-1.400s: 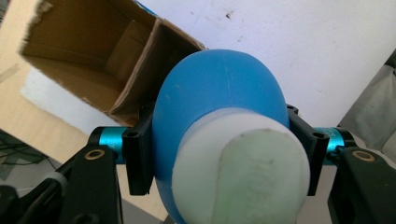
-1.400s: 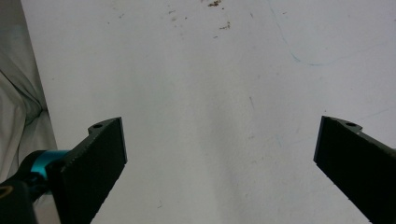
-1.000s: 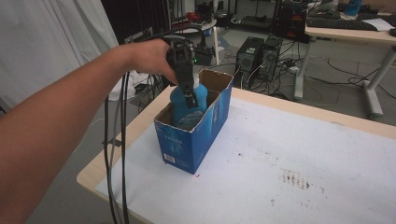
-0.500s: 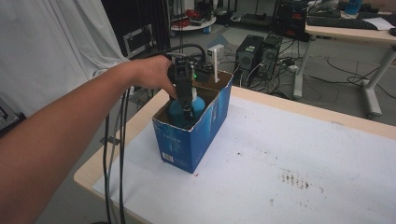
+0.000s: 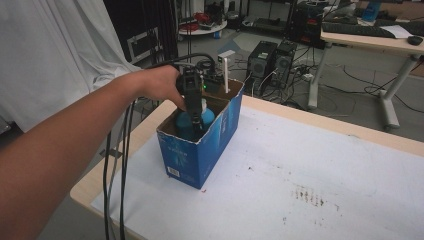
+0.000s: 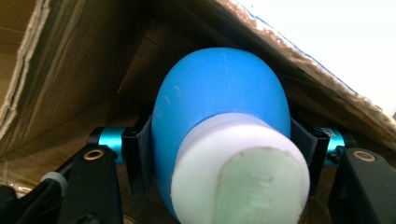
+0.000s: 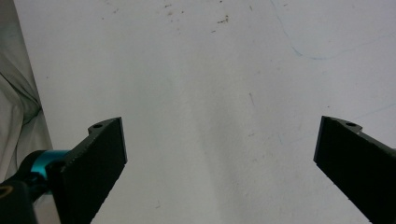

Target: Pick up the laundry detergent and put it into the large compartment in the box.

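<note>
One blue bottle (image 5: 194, 121) w/ a white cap is standing upright inside the blue cardboard box (image 5: 200, 150), long axis vertical. Left gripper (image 5: 192, 117) is reaching down into the box, jaws clamping the bottle's sides below the cap. Right gripper (image 7: 219, 163) is hovering wide open over white table (image 7: 210, 70), apart from the box.
</note>
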`<act>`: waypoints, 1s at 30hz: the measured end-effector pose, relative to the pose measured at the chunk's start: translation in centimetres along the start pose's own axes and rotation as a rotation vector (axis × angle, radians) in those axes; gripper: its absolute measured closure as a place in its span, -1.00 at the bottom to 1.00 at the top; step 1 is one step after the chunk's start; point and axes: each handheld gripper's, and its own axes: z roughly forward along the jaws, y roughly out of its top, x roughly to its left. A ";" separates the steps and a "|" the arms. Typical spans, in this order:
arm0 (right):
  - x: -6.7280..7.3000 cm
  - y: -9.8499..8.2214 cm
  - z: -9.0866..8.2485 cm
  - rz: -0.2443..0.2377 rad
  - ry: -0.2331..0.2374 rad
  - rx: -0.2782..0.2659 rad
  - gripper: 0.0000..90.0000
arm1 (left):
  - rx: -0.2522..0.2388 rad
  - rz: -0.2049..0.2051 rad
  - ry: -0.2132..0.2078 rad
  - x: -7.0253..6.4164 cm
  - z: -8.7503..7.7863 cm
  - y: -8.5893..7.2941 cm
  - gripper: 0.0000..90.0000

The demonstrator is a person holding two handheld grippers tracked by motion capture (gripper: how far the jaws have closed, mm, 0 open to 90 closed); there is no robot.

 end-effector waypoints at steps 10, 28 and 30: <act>0.1 -0.1 0.2 0.005 0.002 0.001 -0.97 | -0.008 -0.024 0.008 0.5 0.0 -0.2 -0.28; 0.3 -0.4 -0.1 0.007 0.001 -0.004 -0.97 | -0.061 -0.056 0.003 0.3 -2.0 0.3 -0.43; 0.4 -0.4 -0.1 0.006 0.001 -0.005 -0.97 | -0.061 -0.057 0.011 0.2 -2.5 0.3 -0.43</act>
